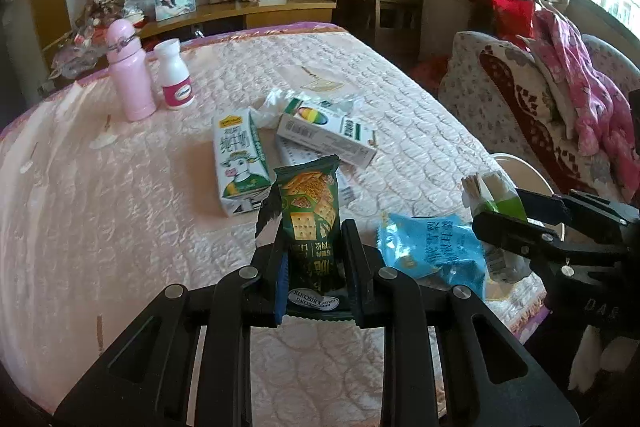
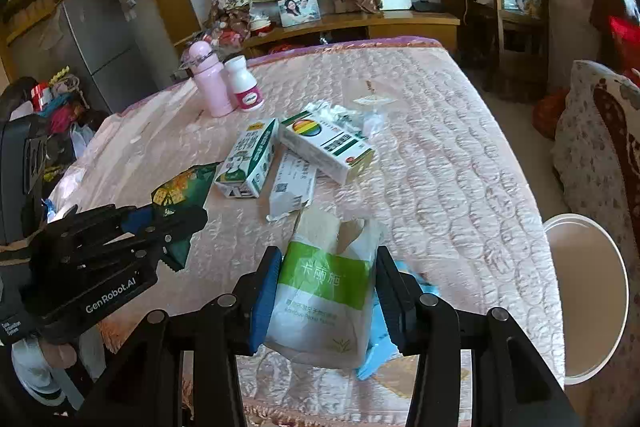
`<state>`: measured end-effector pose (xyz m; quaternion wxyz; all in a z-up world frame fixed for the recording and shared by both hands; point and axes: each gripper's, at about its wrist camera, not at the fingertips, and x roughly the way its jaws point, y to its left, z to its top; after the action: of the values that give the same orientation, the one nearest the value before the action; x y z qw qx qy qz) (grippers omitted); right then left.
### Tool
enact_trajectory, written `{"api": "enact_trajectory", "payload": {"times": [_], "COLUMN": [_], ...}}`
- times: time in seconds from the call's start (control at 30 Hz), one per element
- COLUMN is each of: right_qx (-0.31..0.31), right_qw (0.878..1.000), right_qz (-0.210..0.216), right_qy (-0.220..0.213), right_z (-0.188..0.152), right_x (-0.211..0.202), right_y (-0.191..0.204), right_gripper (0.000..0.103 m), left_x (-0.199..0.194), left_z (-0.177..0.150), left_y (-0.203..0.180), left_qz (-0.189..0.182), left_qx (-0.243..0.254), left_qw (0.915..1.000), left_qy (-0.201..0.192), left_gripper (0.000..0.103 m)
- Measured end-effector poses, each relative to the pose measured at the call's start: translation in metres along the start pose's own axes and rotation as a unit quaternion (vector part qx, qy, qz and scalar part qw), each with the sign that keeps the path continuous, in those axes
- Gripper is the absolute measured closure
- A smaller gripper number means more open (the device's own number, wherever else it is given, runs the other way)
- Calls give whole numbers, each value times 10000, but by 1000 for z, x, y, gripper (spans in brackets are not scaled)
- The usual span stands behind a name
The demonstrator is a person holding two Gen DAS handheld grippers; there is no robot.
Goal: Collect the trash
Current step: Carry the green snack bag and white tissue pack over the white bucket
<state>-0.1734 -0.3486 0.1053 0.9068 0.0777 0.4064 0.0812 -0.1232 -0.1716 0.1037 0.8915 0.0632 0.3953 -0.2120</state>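
Observation:
My left gripper [image 1: 313,247] is shut on a green biscuit wrapper [image 1: 310,203], which stands upright between the pads above the pink quilted bed [image 1: 120,187]. In the right wrist view the same left gripper [image 2: 176,223] holds that wrapper [image 2: 184,187] at the left. My right gripper [image 2: 328,267] is shut on a white and green tissue pack [image 2: 326,303] near the bed's front edge. In the left wrist view the right gripper [image 1: 520,223] and its tissue pack [image 1: 496,195] show at the right. A blue packet [image 1: 432,247] lies on the bed just below the pack.
A milk carton [image 2: 250,159], a white box with a rainbow logo [image 2: 324,143], a flat white box [image 2: 292,183] and a clear plastic bag [image 2: 372,103] lie mid-bed. A pink bottle [image 2: 210,83] and a white bottle [image 2: 244,83] stand behind. A white bin [image 2: 588,291] stands off the bed's right edge.

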Motion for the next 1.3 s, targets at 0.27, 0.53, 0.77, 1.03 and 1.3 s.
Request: {"api": "enact_trajectory", "payload": {"times": [0.27, 0.53, 0.77, 1.03, 1.3], "right_qx": [138, 359, 550, 732, 967], "right_qw": [9997, 9984, 9964, 9927, 9875], "right_qz": [-188, -403, -614, -950, -1242], "right_qy": [-101, -163, -177, -143, -43], "right_z": [2, 1, -2, -8, -21], "right_x": [-15, -31, -42, -57, -68], "right_y": [-25, -60, -91, -133, -176], "right_gripper": [58, 58, 58, 58, 58], "left_x": [4, 11, 19, 36, 58], "left_z": [8, 17, 27, 39, 53], "left_y": [-26, -59, -90, -138, -189], "left_qz": [-105, -238, -399, -739, -1118], "left_qx": [193, 433, 639, 882, 1043], "left_qw": [9998, 9988, 9971, 9934, 9879], "left_qy": [-42, -71, -55, 41, 276], "left_gripper": [82, 82, 82, 82, 82]}}
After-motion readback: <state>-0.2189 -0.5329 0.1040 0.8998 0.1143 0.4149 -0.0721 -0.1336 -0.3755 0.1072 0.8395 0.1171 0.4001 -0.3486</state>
